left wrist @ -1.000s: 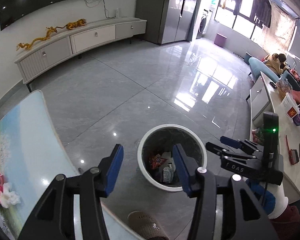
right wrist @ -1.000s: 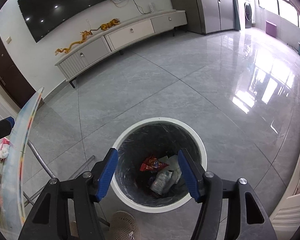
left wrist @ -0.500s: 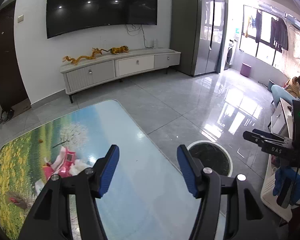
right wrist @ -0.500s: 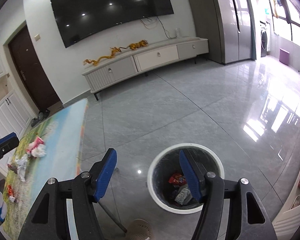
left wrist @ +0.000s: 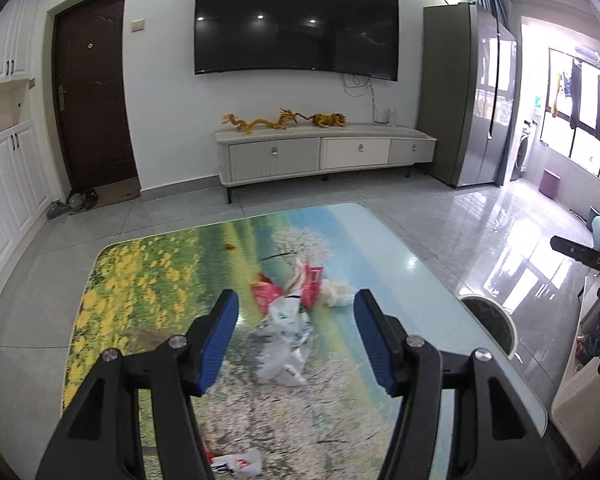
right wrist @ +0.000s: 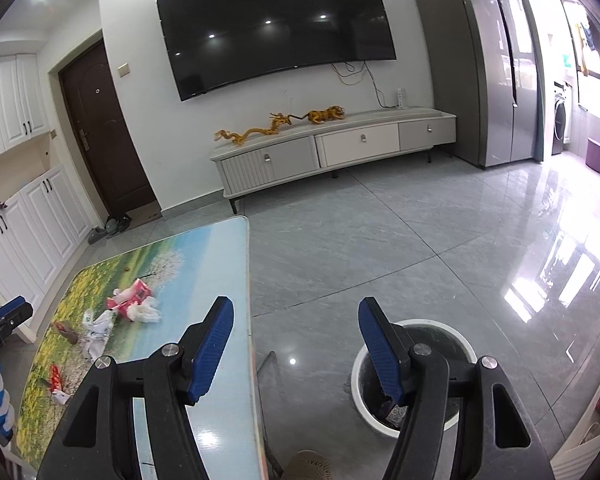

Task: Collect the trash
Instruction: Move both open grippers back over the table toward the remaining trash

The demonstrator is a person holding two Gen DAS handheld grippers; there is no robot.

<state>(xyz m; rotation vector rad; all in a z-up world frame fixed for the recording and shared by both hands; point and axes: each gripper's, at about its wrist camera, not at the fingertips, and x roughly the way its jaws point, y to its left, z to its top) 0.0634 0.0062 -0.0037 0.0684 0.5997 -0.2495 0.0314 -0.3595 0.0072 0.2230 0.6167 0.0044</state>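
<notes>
The left claw (left wrist: 294, 338) is wide apart and holds nothing. It hangs over the desk (left wrist: 416, 276) and looks down and forward. Right in front of it, between its two blue pads, lies a pile of trash. The nearest piece is a crumpled white wrapper (left wrist: 286, 344). It seems to lie long-ways, pointing away from the claw. Just past it are red packets (left wrist: 288, 290), and beside those, a bit to the right, is a white tissue ball (left wrist: 338, 294). One more small wrapper (left wrist: 236, 462) lies close under the claw, near the front edge of the desk.

The right claw (right wrist: 296, 342) is spread open too, and it holds nothing. It is off to the side of the desk, half over the floor. The trash bin (right wrist: 456, 330) sits on the floor just in front of it and to its right, partly hidden behind its right finger. From this claw the trash pile lies well off to the left, on the far part of the desk.

So I think the left claw is the nearer one, and it is already lined up. It would need to go forward and down onto the white wrapper, then squeeze. The bin is to the right of the desk, past its edge, so the trash has to travel that way.
</notes>
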